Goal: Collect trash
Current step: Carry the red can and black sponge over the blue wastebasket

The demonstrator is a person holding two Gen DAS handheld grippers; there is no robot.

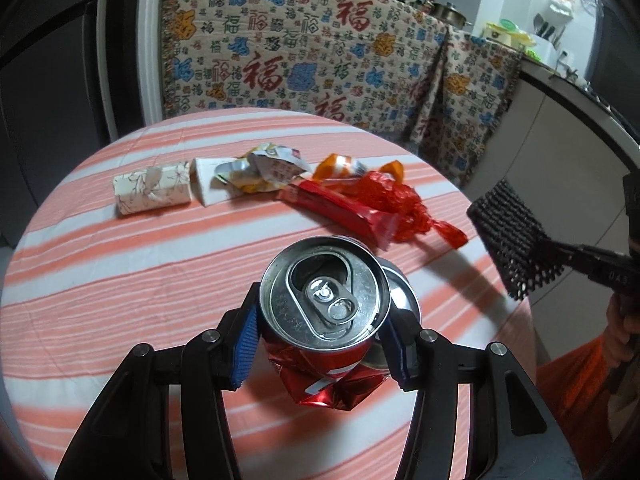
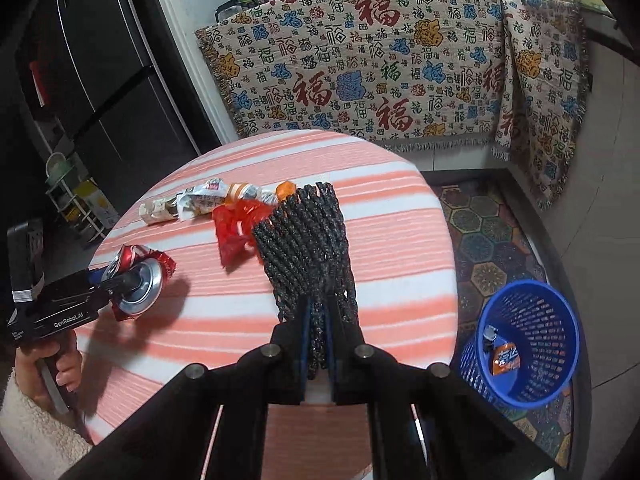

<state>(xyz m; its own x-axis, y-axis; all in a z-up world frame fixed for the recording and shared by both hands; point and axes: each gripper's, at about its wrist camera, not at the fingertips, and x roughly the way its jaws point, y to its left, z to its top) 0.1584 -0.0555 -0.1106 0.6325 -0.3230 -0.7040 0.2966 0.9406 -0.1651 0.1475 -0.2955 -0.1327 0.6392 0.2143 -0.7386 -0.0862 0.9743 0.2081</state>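
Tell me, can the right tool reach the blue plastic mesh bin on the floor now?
Probably yes: the blue plastic mesh bin stands open-topped beside the table, nothing between, and the right tool already grips black foam netting.

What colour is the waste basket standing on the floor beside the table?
Blue, with perforated walls: the waste basket shows best in the right wrist view.

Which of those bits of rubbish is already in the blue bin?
Only the orange snack wrapper lies inside the blue basket on the floor. The other wrappers lie on the table; two pieces are in the grippers.

Patterned blanket (image 2: 380, 64), perhaps a fridge (image 2: 100, 72).
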